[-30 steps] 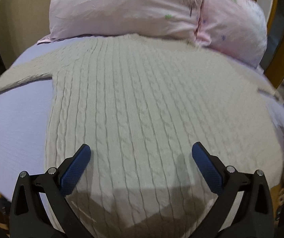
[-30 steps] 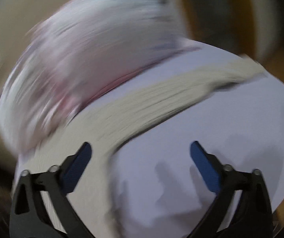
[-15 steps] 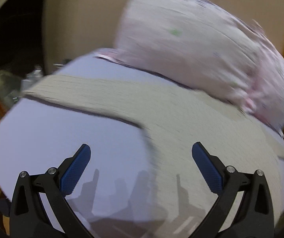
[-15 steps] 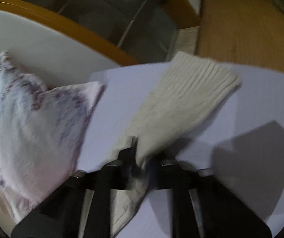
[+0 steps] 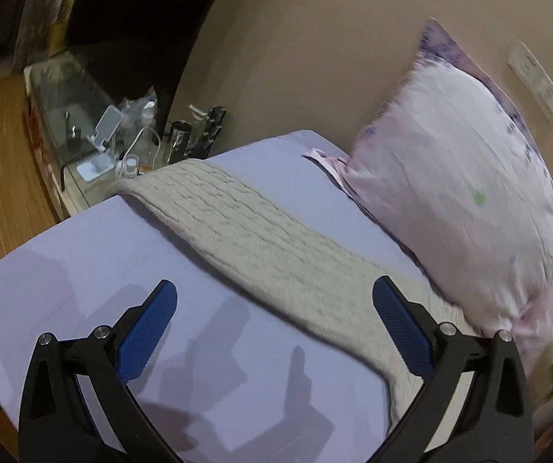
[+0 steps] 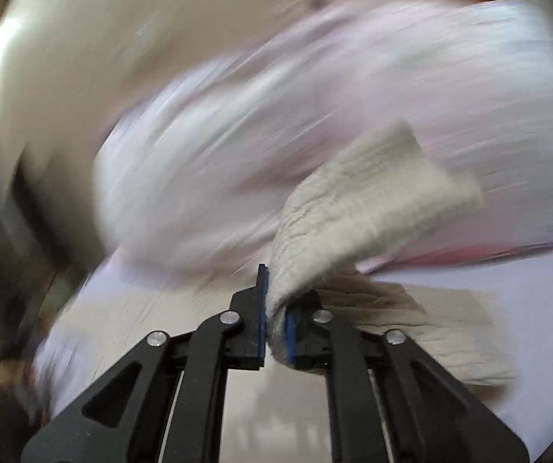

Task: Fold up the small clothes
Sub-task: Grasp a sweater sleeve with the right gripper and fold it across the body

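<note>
Since the earlier frame, right claw [image 6: 275, 318] has lifted its pinched sleeve [image 6: 357, 208] off the bed, cuff now flopping toward 1 o'clock against the blurred pillow. Jaws closed tight on the knit. Left claw [image 5: 274, 332] has swung left; jaws spread wide, nothing between them, above lilac bed sheet [image 5: 83, 254]. Cream cable-knit sweater [image 5: 261, 239] lies flat on the bed; its other sleeve runs toward 11 o'clock. Pink pillow [image 5: 457, 177] at 2 o'clock, touching the sweater.

left wrist view dim, warm indoor light; hard gripper shadows on the lilac sheet [image 5: 83, 270]; slight blur on the pillow [image 5: 469, 193]. right wrist view heavily motion-smeared, bright glare upper left. fisheye bending, dark vignetted corners in both.
</note>
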